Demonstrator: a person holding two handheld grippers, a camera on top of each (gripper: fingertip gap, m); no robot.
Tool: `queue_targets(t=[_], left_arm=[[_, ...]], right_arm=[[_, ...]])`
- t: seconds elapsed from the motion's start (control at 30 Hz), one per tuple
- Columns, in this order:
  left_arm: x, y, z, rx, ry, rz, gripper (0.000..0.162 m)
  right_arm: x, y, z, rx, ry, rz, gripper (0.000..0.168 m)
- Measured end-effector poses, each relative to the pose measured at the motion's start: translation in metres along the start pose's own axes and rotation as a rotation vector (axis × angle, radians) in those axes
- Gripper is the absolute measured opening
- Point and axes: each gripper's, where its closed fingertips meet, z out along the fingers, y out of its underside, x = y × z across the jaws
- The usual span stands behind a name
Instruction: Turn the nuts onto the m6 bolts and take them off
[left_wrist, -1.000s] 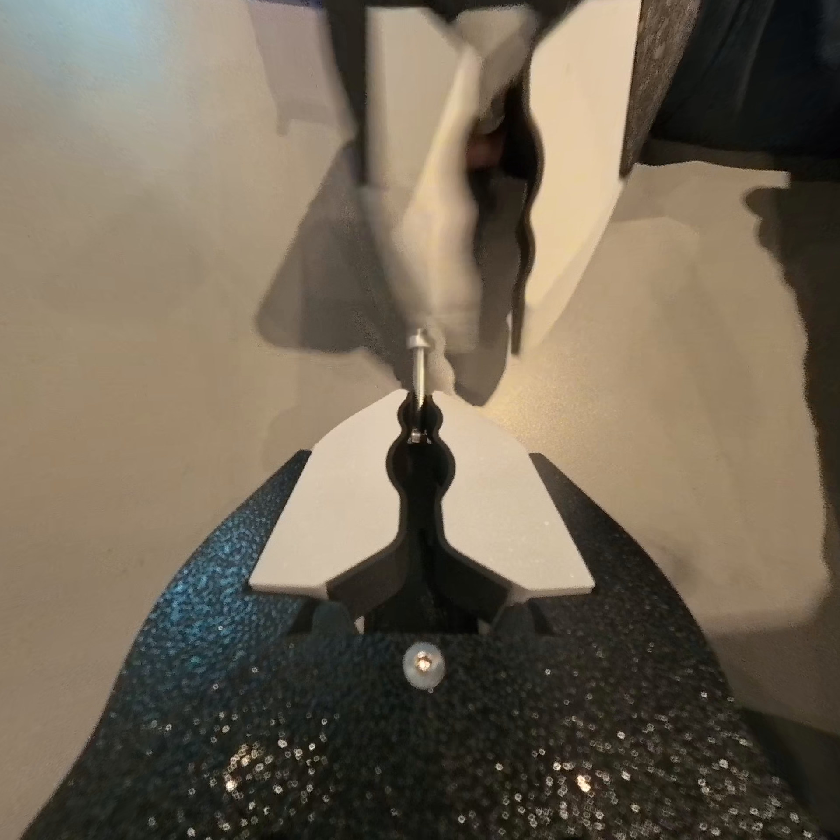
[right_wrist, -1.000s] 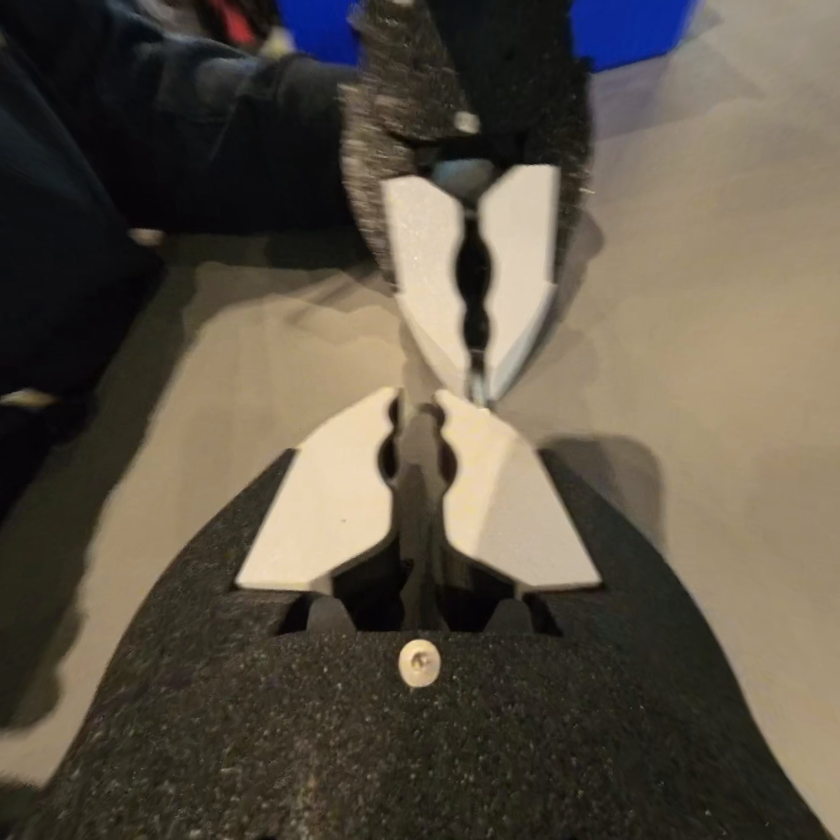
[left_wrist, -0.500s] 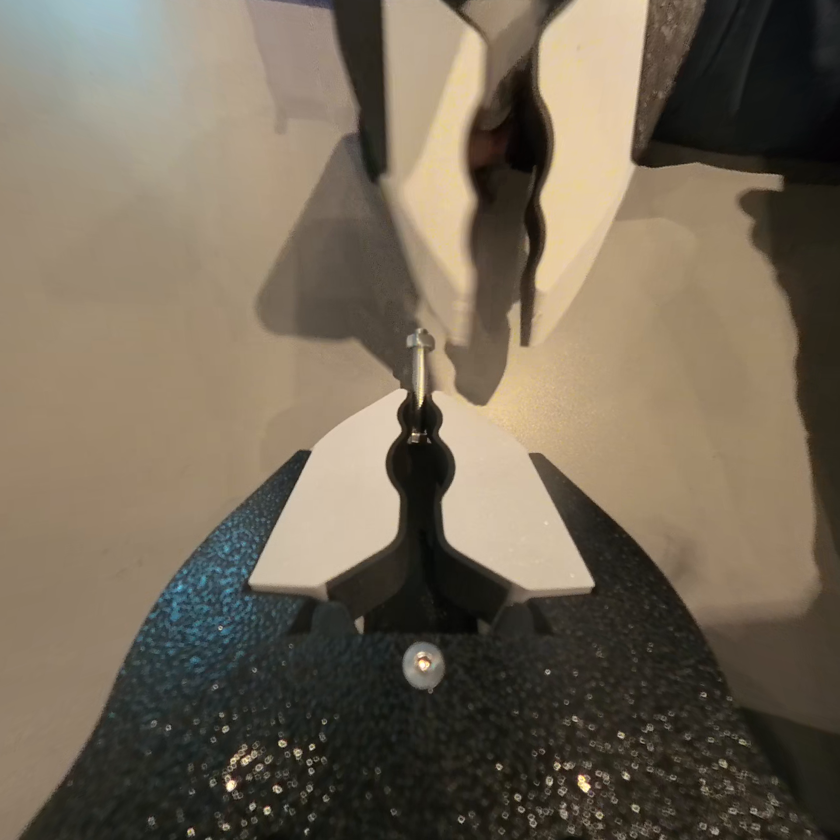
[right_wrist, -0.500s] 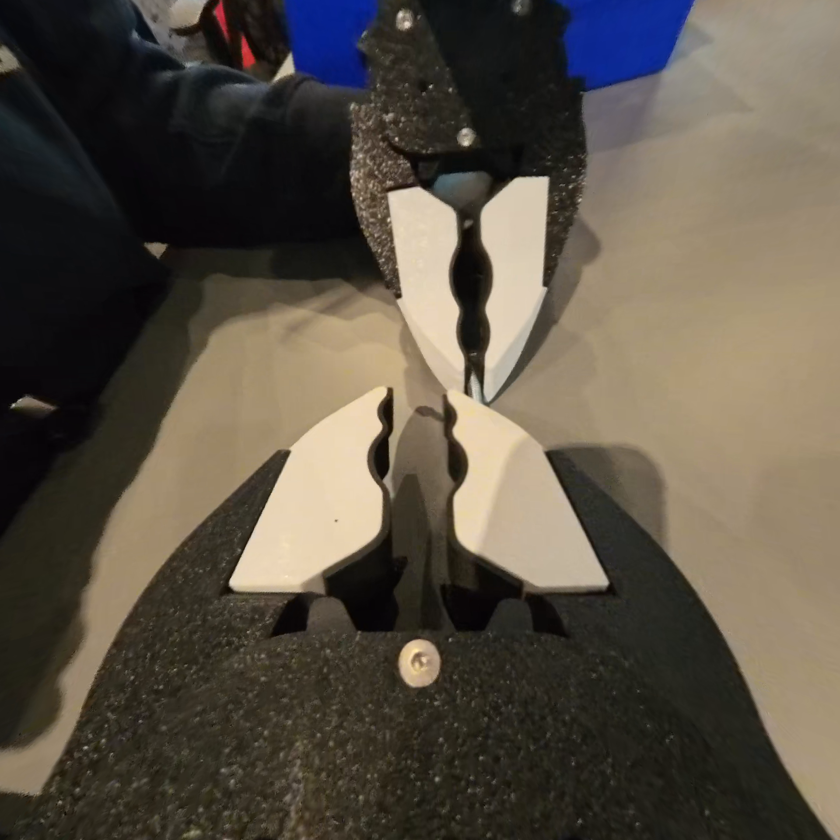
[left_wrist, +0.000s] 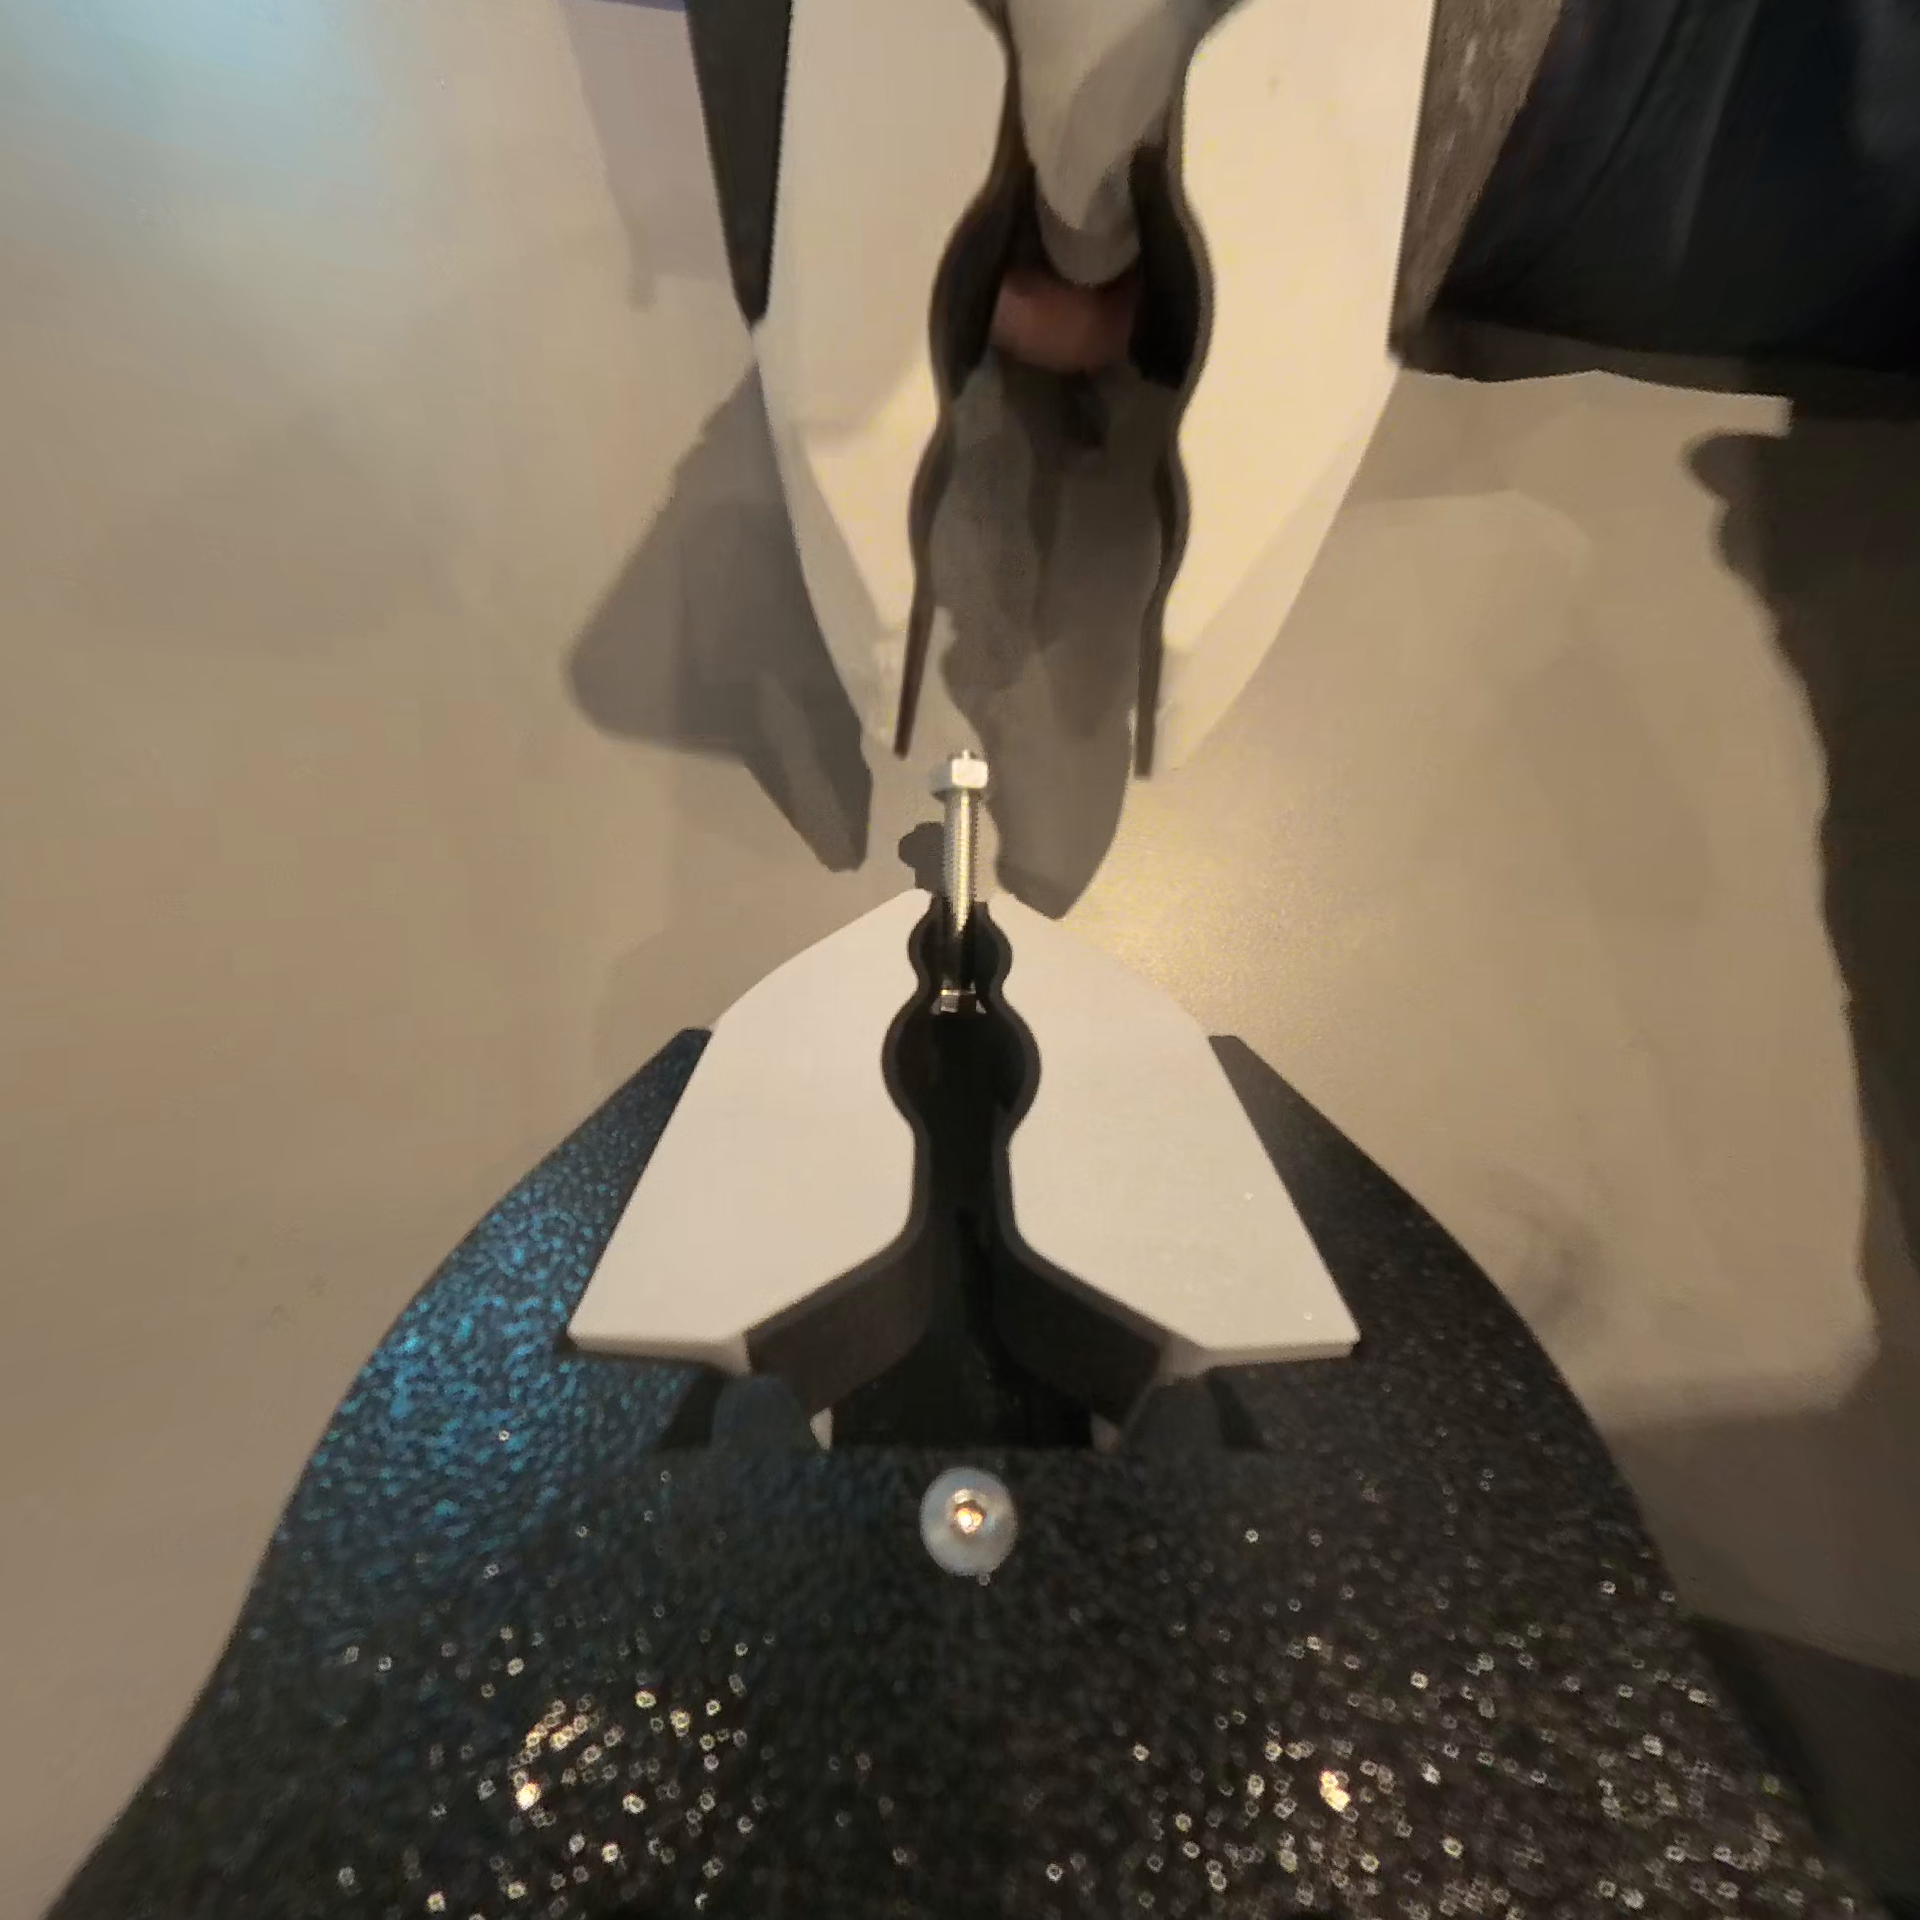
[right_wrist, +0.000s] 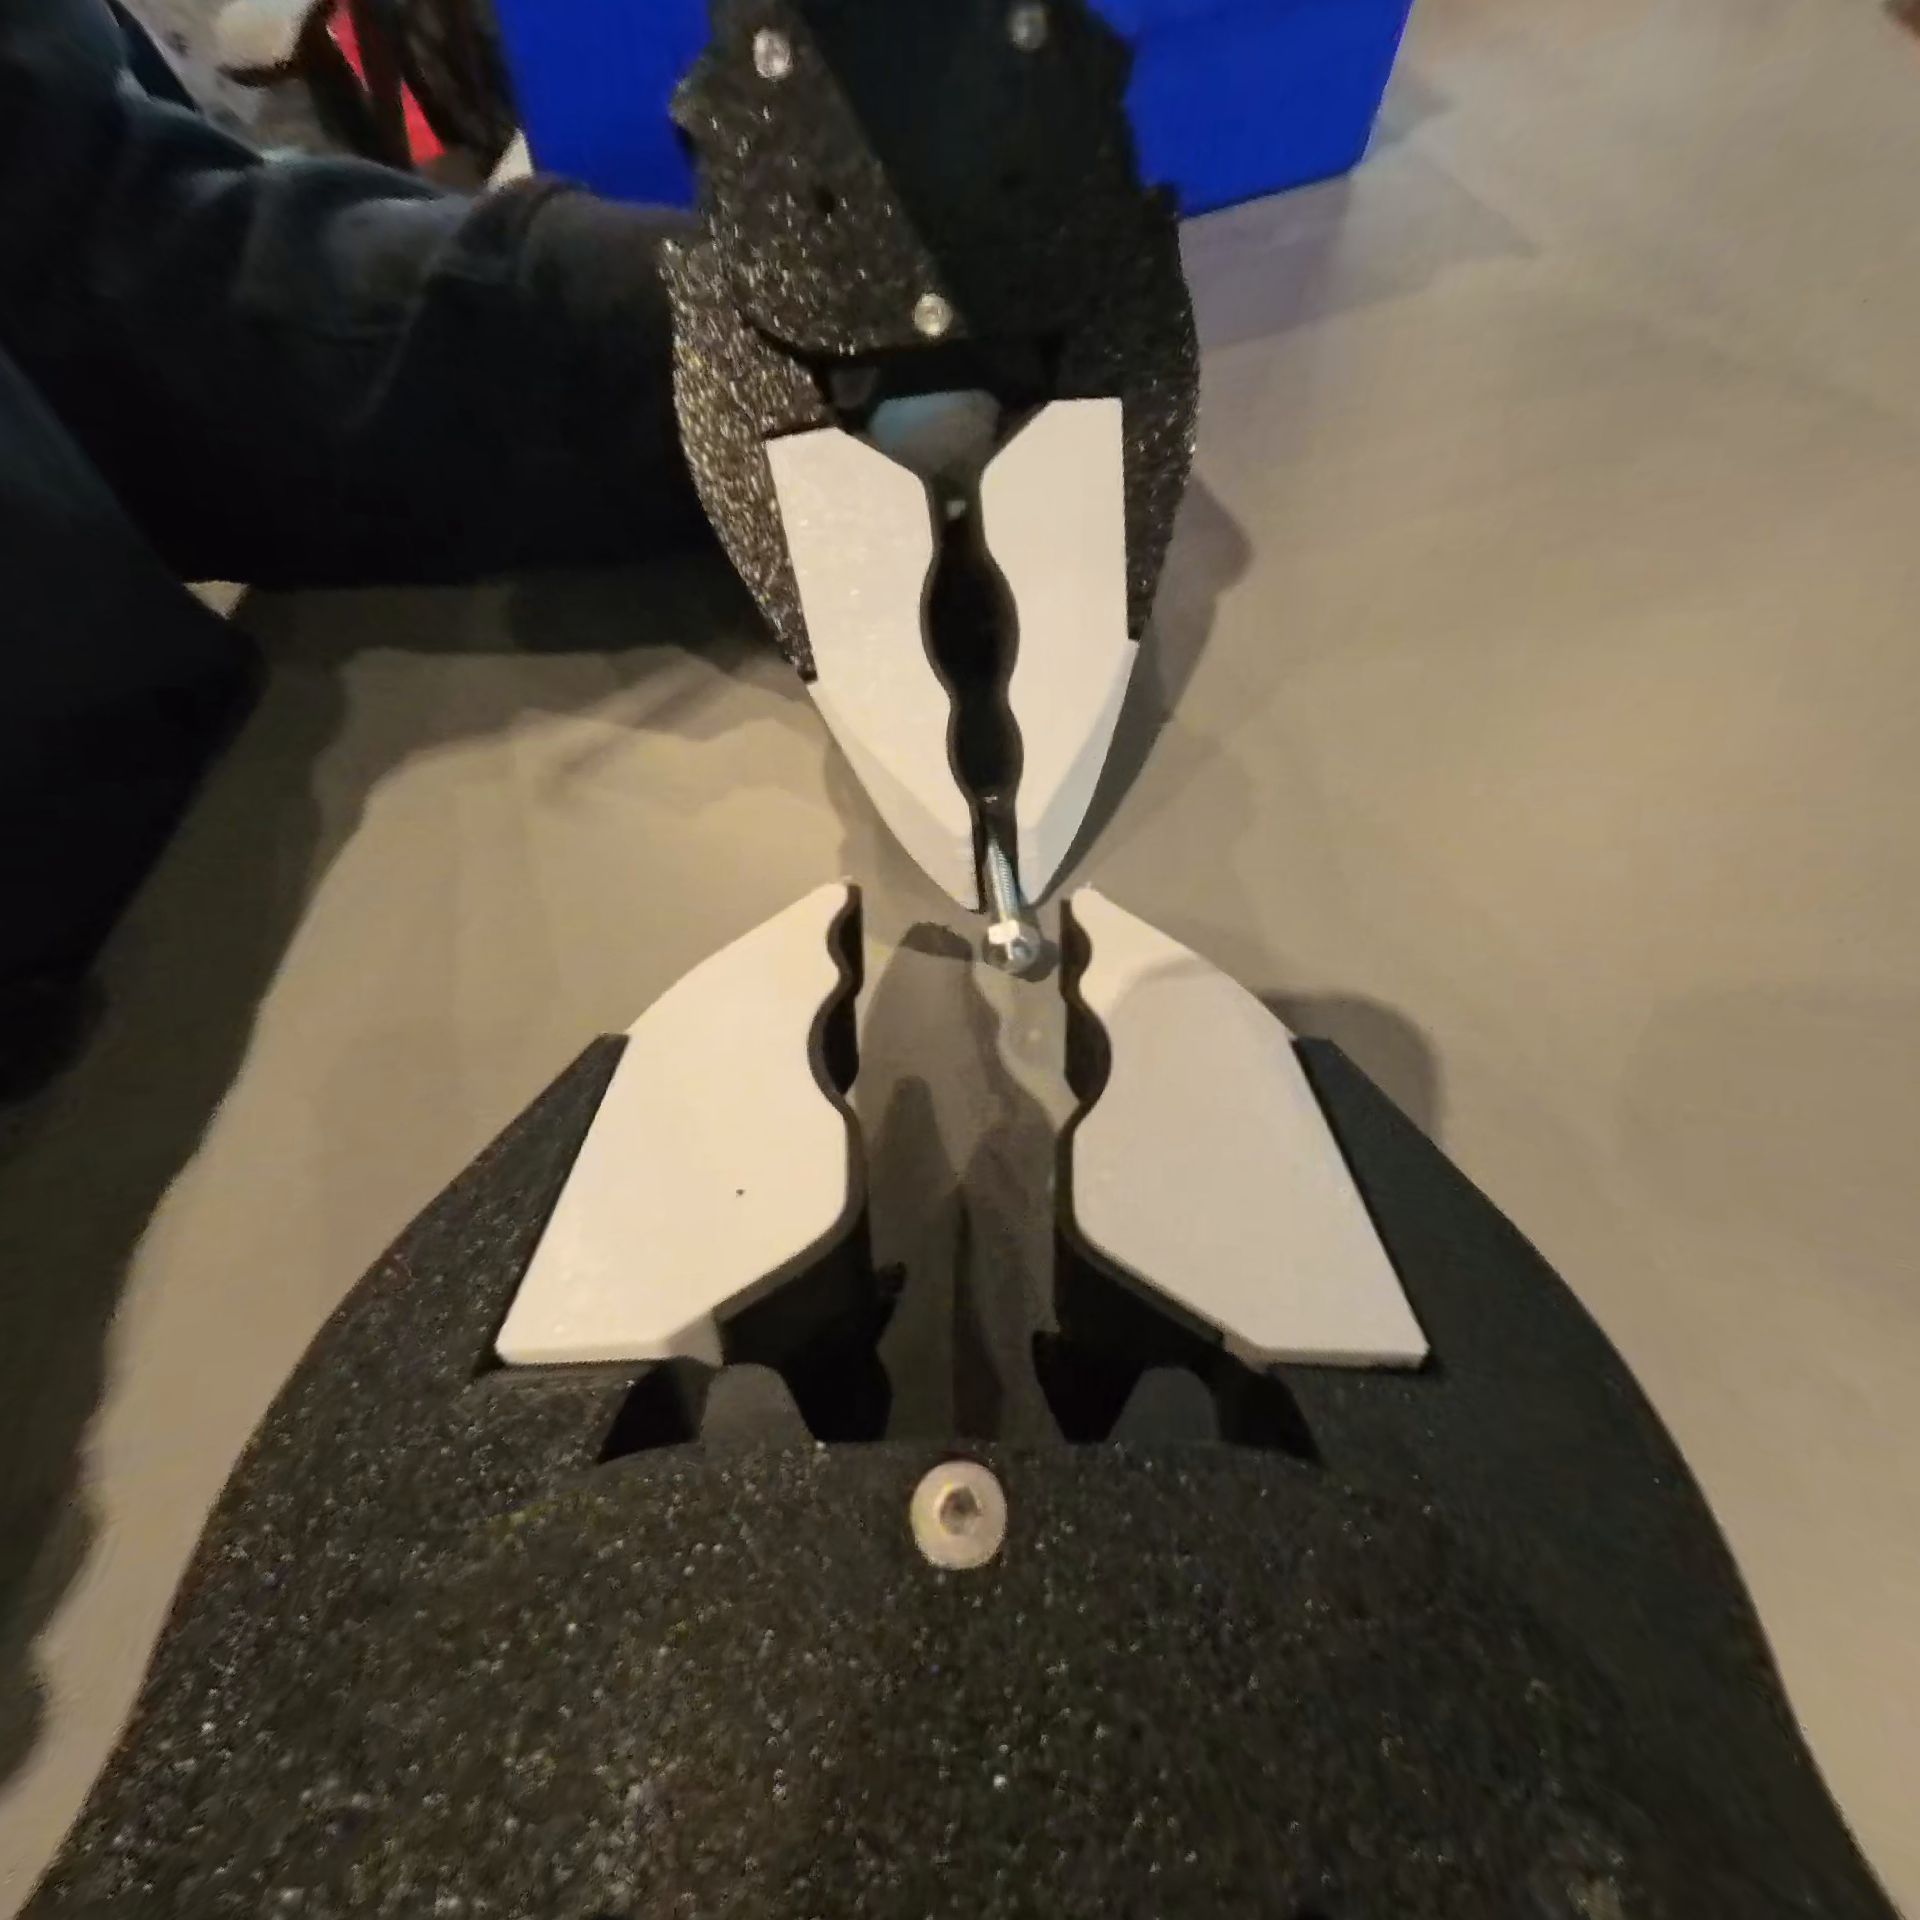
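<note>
At 12 o'clock from the left gripper (left_wrist: 961, 914), closed on the bolt (left_wrist: 963, 857), the nut (left_wrist: 963, 774) sits exposed so the open right gripper (right_wrist: 961, 925) can turn it.

Shiny threaded metal bolt (left_wrist: 963, 844); matt table (left_wrist: 312, 623); speckled rough hand-held gripper (left_wrist: 961, 914).

Each camera sits just behind its own tongs and looks forward along them, down at a slant onto the beige counter (left_wrist: 312, 727). The two face each other at very close range: the left tongs (left_wrist: 961, 914) fill the bottom of their view, the right tongs (right_wrist: 961, 914) the bottom of theirs. Both views share the bolt (left_wrist: 962, 842) between the tips.
</note>
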Motion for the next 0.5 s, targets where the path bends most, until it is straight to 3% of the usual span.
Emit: queue_targets(t=[0.03,0.13,0.2,0.33,0.5], left_arm=[[0.000,0.000,0.000,0.000,0.000,0.000,0.005],[0.000,0.000,0.000,-0.001,-0.001,0.002,0.005],[0.000,0.000,0.000,0.000,-0.002,0.002,0.005],[0.000,0.000,0.000,0.000,0.000,0.000,0.005],[0.000,0.000,0.000,-0.001,-0.001,0.001,0.005]], right_arm=[[0.000,0.002,0.002,-0.020,0.007,-0.006,0.036],[-0.004,0.006,0.004,-0.050,-0.012,-0.036,0.033],[-0.014,0.001,-0.001,0.000,-0.084,-0.050,0.013],[-0.002,0.002,-0.001,-0.007,-0.004,-0.030,0.027],[-0.001,0.008,0.004,-0.061,0.030,-0.084,0.030]])
